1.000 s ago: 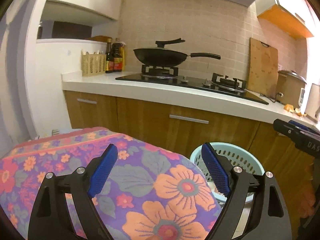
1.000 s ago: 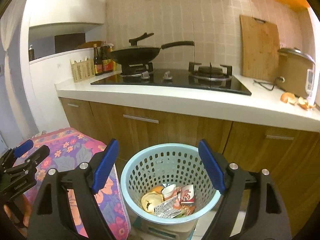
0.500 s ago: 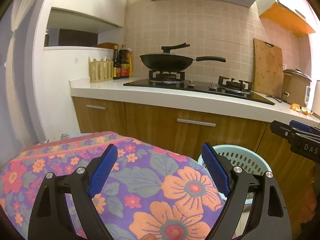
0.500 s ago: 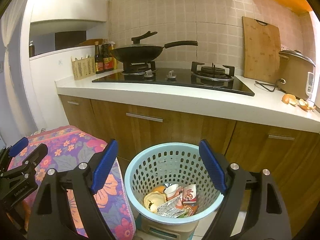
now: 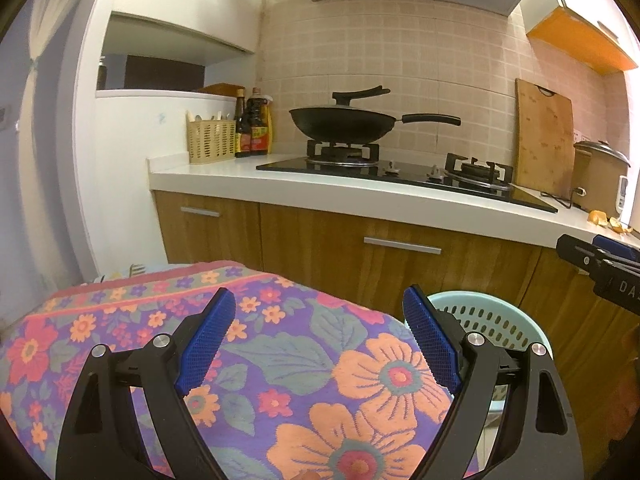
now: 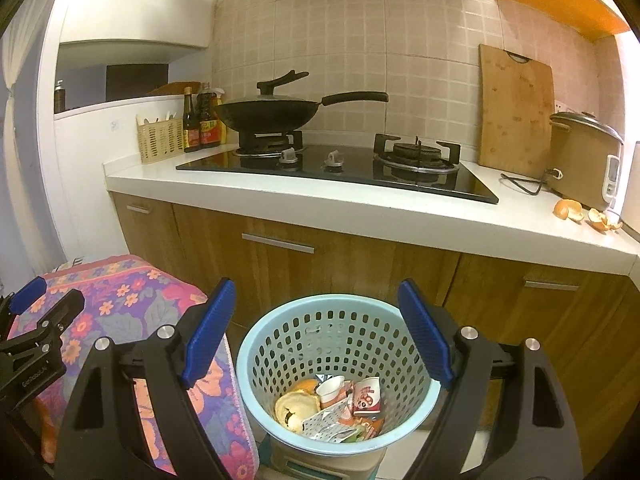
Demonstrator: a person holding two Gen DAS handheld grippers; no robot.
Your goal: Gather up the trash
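A light blue perforated trash basket (image 6: pixel 338 344) stands on the floor before the wooden cabinets; it holds orange peel, small cups and wrappers (image 6: pixel 332 408). My right gripper (image 6: pixel 316 336) is open and empty above the basket's near rim. Orange peel pieces (image 6: pixel 586 214) lie on the white counter at the far right, also in the left wrist view (image 5: pixel 608 222). My left gripper (image 5: pixel 318 344) is open and empty over a floral cloth (image 5: pixel 280 360); the basket (image 5: pixel 492 328) shows behind its right finger.
The white counter (image 6: pixel 360 204) carries a black hob with a wok (image 6: pixel 272 114), a cutting board (image 6: pixel 516 108), a rice cooker (image 6: pixel 584 160), sauce bottles (image 6: pixel 200 124) and a utensil basket (image 6: pixel 160 142). The floral-covered surface (image 6: pixel 132 320) stands left of the basket.
Both views have risen and pulled back a little, so the counter sits lower in frame. Both grippers stay open and empty.
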